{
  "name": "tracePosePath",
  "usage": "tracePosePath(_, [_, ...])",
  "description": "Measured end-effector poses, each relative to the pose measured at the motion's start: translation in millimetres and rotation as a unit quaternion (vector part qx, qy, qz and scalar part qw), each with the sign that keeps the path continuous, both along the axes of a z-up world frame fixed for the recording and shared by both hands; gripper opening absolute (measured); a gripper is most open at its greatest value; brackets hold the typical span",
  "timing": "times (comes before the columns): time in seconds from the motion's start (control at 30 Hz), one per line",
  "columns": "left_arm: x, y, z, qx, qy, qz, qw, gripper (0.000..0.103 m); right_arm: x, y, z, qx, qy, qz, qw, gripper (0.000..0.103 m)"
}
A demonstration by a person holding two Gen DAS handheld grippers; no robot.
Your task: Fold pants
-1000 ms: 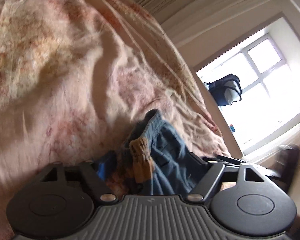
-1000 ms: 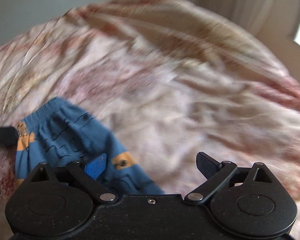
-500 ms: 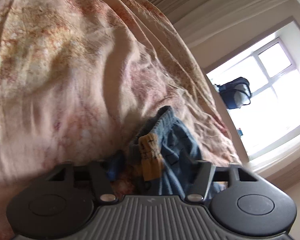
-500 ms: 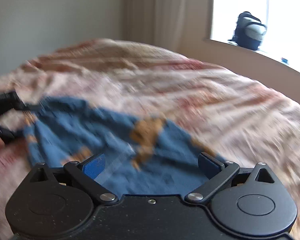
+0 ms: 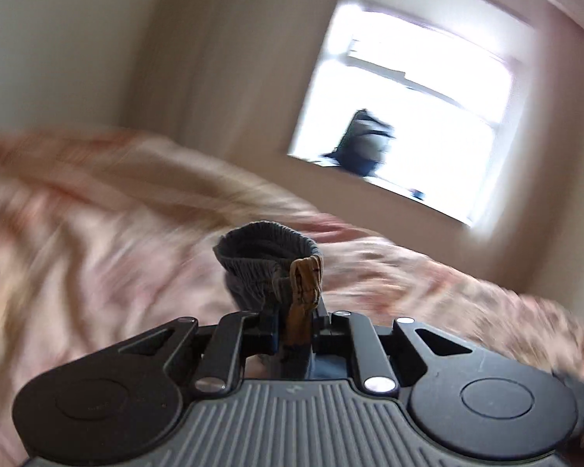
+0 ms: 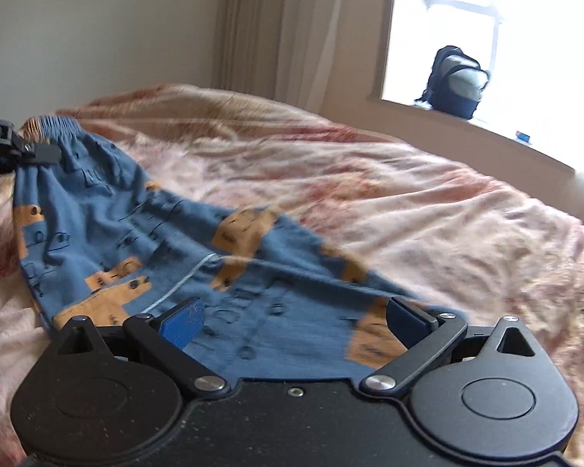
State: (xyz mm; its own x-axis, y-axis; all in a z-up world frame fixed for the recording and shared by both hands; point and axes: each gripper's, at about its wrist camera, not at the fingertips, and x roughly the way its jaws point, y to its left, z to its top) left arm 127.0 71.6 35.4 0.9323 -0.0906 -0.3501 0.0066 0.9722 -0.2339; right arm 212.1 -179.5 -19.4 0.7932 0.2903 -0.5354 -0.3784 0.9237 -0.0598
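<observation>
The left hand-held gripper (image 5: pixel 295 329), open a second ago, is now clamping the pants (image 5: pixel 270 262) waistband and lifting it. The pants are stretching out across the bed (image 6: pixel 428 210) toward the right hand-held gripper (image 6: pixel 292 321).

Black tool (image 6: pixel 292 325), blue pads (image 6: pixel 183 321), silver pivot screws

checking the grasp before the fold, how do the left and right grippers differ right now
The left gripper is shut on the pants, pinching the elastic waistband; the right gripper is open and grips nothing. The left holds its end lifted off the bed; the right hovers over the other end, with cloth lying between its fingers. Both are black two-finger grippers.
</observation>
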Motion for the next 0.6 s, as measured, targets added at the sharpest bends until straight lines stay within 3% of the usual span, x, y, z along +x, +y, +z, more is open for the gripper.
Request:
tracePosePath(0.1, [2, -55, 16, 0.051, -0.006, -0.071, 0.9961, 0.016, -2, -33, 10, 0.02, -0.011, -0.027, 0.999, 0.101])
tracePosePath(0.2, [5, -111, 18, 0.092, 0.002, -0.143, 0.9854, 0.016, -5, -69, 18, 0.033, -0.029, -0.065, 0.997, 0.102])
tracePosePath(0.33, [7, -186, -4, 0.15, 0.024, -0.225, 0.9624, 0.016, -10, -117, 22, 0.054, -0.038, -0.117, 0.991, 0.102])
tracePosePath(0.47, [8, -245, -52, 0.201, 0.057, -0.298, 0.9315, 0.018, -14, -152, 15, 0.059, -0.035, -0.144, 0.987, 0.102])
tracePosePath(0.53, [4, -263, -75, 0.24, 0.08, -0.307, 0.9175, 0.02, -14, -163, 9, 0.061, -0.023, -0.144, 0.987, 0.102])
tracePosePath(0.6, [-5, -266, -86, 0.266, 0.072, -0.301, 0.9128, 0.028, -17, -169, 3, 0.059, -0.015, -0.134, 0.989, 0.102])
